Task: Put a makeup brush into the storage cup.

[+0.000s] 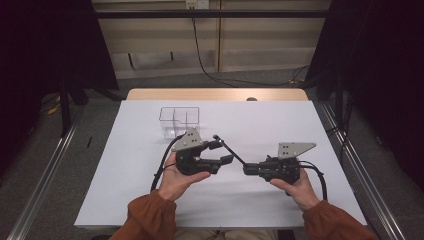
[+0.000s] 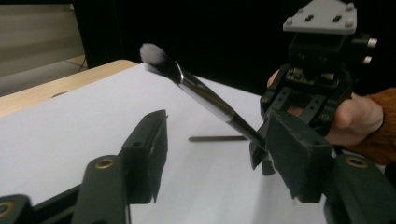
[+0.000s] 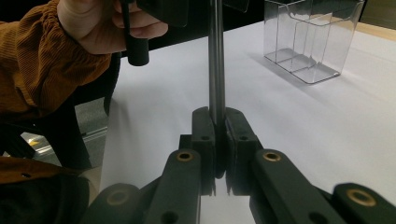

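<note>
A makeup brush point(image 1: 232, 150) with a dark handle, silver ferrule and pale bristle tip point(image 2: 152, 53) slants up over the white table. My right gripper point(image 1: 247, 170) is shut on the handle's lower end, and in the right gripper view the handle point(image 3: 216, 70) rises straight from its closed jaws point(image 3: 219, 119). My left gripper point(image 1: 223, 152) faces it from the left with its jaws apart. In the left gripper view the brush point(image 2: 205, 98) passes between and beyond those jaws point(image 2: 219, 135), close to the right one, and neither pad presses on it.
A clear plastic organiser point(image 1: 179, 121) with several compartments stands behind the left gripper, and it sits at the upper right in the right gripper view point(image 3: 310, 37). White paper point(image 1: 280, 125) covers the table, with a wooden edge point(image 1: 215, 94) at the far side. Dark curtains flank the table.
</note>
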Available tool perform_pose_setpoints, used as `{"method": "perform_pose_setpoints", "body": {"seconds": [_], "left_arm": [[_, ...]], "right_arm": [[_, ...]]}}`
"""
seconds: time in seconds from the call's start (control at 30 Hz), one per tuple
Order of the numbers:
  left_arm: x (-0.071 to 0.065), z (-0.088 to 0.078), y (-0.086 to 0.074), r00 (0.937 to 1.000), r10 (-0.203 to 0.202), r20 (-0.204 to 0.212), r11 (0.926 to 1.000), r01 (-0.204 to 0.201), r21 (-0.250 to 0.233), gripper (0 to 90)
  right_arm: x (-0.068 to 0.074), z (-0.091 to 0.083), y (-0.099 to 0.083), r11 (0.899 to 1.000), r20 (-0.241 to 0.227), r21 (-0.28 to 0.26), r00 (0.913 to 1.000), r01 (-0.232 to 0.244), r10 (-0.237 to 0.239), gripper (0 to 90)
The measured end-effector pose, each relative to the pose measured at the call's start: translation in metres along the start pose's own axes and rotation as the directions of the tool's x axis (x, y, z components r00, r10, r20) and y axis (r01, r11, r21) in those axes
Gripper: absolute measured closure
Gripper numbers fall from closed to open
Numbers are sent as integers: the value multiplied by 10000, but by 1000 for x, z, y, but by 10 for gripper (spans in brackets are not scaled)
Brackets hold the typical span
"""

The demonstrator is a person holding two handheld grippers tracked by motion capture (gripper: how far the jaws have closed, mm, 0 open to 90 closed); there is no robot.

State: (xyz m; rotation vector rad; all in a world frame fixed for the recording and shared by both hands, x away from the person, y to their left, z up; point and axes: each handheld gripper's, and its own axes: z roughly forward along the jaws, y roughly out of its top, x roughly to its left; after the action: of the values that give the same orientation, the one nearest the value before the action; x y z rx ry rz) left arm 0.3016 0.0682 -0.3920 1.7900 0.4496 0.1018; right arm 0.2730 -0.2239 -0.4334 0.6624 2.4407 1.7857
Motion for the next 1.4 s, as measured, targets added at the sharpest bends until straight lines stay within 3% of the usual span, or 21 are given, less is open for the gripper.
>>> {"method": "perform_pose_setpoints", "body": {"seconds": [0.2,0.5,0.83,1.1,1.4], "left_arm": [[3,-1,-1,9986,-491,172,9988,491,-48,533],[1,-2,-1,9989,-379,286,9993,378,34,664],[2,-3,-2,9951,-618,766,9981,620,-11,713],[2,-3,-1,9879,-959,1220,9953,972,-41,781],[-1,-2,2,9836,-1038,1478,9943,1061,-77,820]], "right_arm": [[0,2,-1,9998,28,170,10000,45,-45,842],[1,5,-3,9994,-87,328,9999,61,-58,841],[4,9,-5,9970,-91,670,9992,395,-390,842],[4,13,-7,9957,-266,828,9989,405,-384,840],[3,15,-8,9967,-284,761,9993,266,-245,825]]}}
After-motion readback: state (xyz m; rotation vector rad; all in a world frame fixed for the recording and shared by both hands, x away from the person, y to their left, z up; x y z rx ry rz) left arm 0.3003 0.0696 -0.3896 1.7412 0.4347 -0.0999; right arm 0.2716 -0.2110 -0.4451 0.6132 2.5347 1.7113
